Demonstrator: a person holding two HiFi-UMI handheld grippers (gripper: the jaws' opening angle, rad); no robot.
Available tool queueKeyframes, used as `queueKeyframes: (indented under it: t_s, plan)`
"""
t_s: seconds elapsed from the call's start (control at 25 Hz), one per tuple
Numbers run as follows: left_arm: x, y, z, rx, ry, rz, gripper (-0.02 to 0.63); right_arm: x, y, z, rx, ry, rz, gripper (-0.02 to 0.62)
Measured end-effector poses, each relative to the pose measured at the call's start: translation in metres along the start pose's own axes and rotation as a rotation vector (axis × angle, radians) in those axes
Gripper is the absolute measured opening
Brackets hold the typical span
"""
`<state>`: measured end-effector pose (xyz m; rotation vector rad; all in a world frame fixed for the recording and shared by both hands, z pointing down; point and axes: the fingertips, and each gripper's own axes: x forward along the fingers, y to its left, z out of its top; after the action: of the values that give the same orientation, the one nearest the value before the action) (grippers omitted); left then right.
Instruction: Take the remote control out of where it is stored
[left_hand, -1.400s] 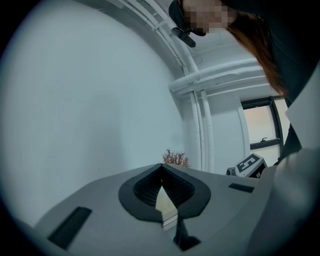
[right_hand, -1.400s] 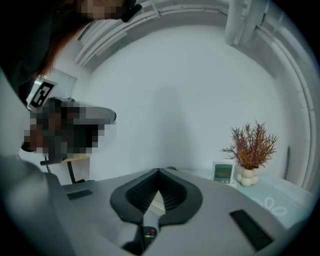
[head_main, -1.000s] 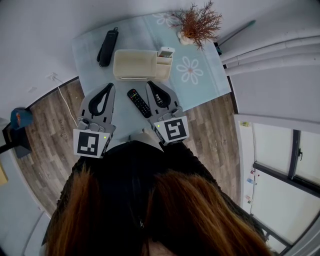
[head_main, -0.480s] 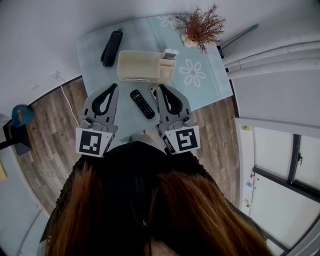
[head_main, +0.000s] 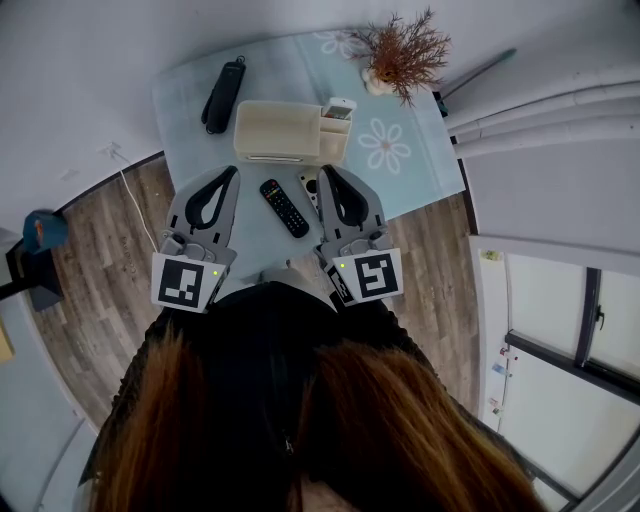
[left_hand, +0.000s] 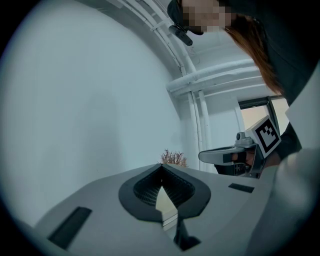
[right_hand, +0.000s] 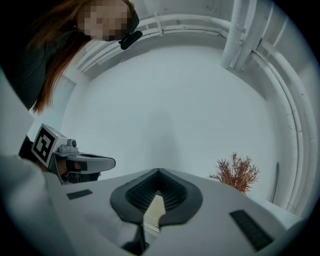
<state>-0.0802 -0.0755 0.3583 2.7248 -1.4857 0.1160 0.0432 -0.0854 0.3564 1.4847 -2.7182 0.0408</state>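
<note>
Black remote (head_main: 283, 207) lies flat on the mat (head_main: 415, 175), out of the cream organizer (head_main: 275, 130), between the grippers. Left gripper (head_main: 228, 173) and right gripper (head_main: 325, 172) — jaws together, both empty. Risk: a careless sweep could knock the remote toward the near edge.

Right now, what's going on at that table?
A person holds a gripper in each hand over a blue flowered tablecloth. The left gripper and the right gripper are both shut and empty, and both point toward the cream organizer box. The black remote control lies flat on the cloth between them, outside the box and held by neither. A white device stands in the box's end compartment.
</note>
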Motion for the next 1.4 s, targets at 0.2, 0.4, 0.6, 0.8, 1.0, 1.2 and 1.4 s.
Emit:
queueKeyframes:
  t_s: [0.2,0.4,0.6,0.8,1.0,1.2,1.4]
  plan:
    - [-0.001,0.002,0.0,0.006,-0.004,0.014,0.006,0.0,-0.004,-0.001,0.012,0.003,-0.014,0.015]
    - [-0.002,0.003,0.001,0.005,-0.004,0.018,0.005,0.005,-0.02,-0.009,0.04,0.03,-0.053,0.015]
    - [-0.001,0.003,0.002,0.005,-0.009,0.02,0.006,0.02,-0.051,-0.02,0.043,0.075,-0.129,0.015]
    - [-0.002,0.001,0.001,0.006,-0.003,0.015,0.006,0.042,-0.083,-0.032,0.035,0.108,-0.187,0.015]
    - [-0.004,0.003,-0.002,0.004,0.001,0.021,0.006,0.062,-0.106,-0.052,0.025,0.151,-0.232,0.015]
    - [-0.004,0.002,0.0,0.008,-0.003,0.019,0.005,0.075,-0.116,-0.077,0.03,0.191,-0.272,0.017]
    - [-0.005,0.001,-0.002,0.007,0.002,0.014,0.006,0.083,-0.119,-0.104,0.042,0.238,-0.315,0.019]
